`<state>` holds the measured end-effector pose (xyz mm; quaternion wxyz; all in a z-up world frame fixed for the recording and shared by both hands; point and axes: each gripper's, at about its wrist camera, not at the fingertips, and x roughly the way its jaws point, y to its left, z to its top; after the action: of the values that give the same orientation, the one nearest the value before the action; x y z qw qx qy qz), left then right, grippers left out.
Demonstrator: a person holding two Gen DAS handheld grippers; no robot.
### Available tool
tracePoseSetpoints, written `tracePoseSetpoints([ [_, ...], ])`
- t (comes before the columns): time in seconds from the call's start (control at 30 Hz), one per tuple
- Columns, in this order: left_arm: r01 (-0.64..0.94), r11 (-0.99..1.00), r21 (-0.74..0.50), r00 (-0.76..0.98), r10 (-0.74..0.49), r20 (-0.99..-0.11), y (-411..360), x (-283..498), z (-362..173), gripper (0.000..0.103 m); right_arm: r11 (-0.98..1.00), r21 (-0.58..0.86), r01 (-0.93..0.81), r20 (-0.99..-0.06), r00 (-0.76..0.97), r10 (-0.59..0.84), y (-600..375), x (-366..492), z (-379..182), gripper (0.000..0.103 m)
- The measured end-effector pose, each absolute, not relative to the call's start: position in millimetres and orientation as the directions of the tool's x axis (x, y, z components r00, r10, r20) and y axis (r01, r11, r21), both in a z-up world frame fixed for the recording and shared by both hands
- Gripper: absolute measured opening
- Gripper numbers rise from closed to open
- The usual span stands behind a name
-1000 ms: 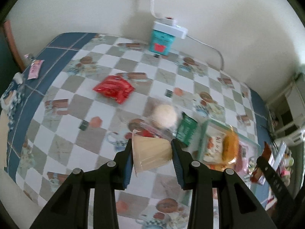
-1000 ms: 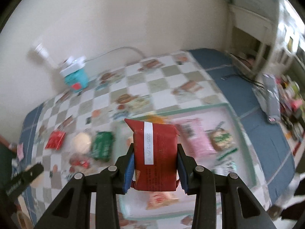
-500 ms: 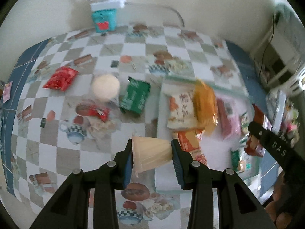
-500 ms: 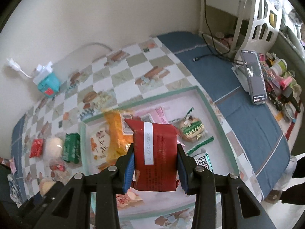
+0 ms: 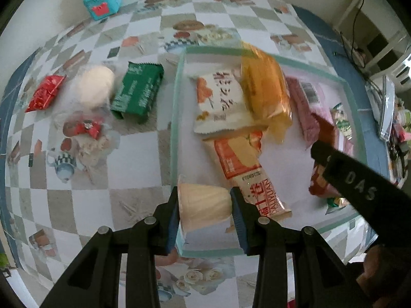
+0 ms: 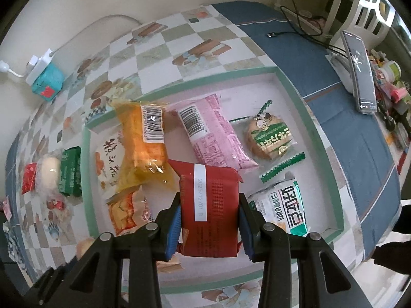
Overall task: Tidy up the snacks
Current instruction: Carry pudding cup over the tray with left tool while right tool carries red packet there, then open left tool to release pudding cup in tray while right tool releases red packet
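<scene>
Fingers of the left gripper clamp a pale jelly cup over the near left corner of the green-rimmed tray; the right gripper clamps a red packet above the tray's middle, among other snacks.

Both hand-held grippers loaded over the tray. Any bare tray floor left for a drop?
Bare floor in the tray: the far right corner beyond the round cookie pack, and the near strip right of the orange-red wafer pack. The tray's left half is crowded: orange bag overlaps the white packet.
</scene>
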<state>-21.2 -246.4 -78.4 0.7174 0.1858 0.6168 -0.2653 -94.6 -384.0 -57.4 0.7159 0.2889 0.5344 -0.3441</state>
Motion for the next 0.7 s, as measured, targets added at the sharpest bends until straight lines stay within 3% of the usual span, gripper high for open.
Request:
tracePoseSetpoints([
  [0.57, 0.637, 0.767, -0.073, 0.066, -0.149, -0.987, -262, -41, -86, 0.04, 0.569, 0.042, 0.821, -0.966, 0.179, -0.187, -390, -100, -55, 0.045],
  [0.7, 0.626, 0.776, -0.081, 0.082, -0.169, -0.982, -264, -34, -77, 0.062, 0.561, 0.044, 0.827, -0.96, 0.189, -0.204, -391, -102, -49, 0.063],
])
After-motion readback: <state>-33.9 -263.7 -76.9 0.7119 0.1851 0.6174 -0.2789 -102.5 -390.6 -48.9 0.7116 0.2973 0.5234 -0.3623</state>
